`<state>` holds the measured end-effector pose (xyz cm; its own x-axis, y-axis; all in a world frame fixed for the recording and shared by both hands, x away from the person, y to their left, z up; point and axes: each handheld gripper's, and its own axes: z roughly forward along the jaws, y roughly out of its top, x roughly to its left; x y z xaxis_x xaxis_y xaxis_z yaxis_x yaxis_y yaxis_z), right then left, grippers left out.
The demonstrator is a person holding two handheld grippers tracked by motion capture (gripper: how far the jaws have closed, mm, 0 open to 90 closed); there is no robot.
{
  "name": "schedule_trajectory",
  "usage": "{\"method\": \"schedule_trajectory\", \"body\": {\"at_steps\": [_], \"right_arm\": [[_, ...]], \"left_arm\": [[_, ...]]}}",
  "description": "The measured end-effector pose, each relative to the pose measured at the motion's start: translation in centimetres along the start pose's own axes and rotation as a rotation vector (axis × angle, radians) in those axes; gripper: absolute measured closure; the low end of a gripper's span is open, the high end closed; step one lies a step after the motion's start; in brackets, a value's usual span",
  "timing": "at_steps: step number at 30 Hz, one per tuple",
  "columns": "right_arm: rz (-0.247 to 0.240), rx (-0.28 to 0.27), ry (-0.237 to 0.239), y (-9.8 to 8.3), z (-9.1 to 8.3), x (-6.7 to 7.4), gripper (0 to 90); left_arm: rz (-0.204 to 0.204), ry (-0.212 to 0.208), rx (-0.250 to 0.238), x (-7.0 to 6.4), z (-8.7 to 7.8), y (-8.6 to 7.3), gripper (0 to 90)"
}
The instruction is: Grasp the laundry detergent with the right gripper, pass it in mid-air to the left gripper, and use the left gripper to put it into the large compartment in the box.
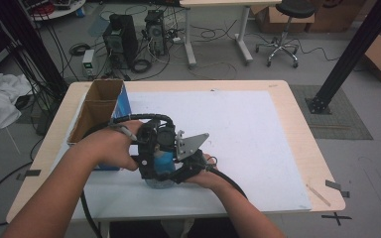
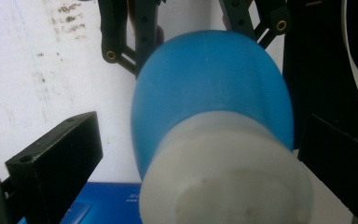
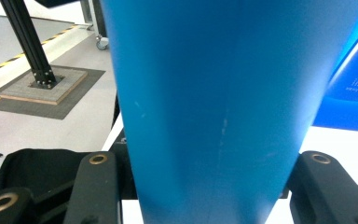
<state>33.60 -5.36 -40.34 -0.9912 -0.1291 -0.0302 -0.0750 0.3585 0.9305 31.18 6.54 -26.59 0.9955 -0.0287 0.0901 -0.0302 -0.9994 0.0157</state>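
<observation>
right gripper view | right tool (image 3: 200, 186) pinching blue bottle (image 3: 223, 93) | left tool (image 2: 200, 158) spread around cap

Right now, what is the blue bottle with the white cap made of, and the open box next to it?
The blue bottle looks like plastic: smooth, matte, evenly coloured, with faint scuffs in the right gripper view. Its white cap seems to be a cloudy, slightly see-through plastic. The open box looks like cardboard: plain brown inside with thin folded walls, though its outer side is printed blue.
</observation>
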Motion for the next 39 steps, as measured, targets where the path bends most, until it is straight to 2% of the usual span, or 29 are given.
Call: {"method": "schedule_trajectory", "body": {"at_steps": [14, 19, 39], "right_arm": [[-0.005, 0.003, 0.000, -0.04, 0.21, -0.11, 46.2], [0.008, 0.013, -0.004, -0.24, 0.28, -0.25, 46.2], [-0.005, -0.007, -0.011, 0.00, 0.11, -0.22, 46.4]], "left_arm": [[-0.002, 0.002, 0.016, -0.08, 0.39, 0.15, 7.0], [-0.004, 0.009, 0.016, -0.04, 0.40, 0.17, 10.2], [-0.013, 0.020, 0.034, -0.08, 0.76, 0.30, 18.7]]}}
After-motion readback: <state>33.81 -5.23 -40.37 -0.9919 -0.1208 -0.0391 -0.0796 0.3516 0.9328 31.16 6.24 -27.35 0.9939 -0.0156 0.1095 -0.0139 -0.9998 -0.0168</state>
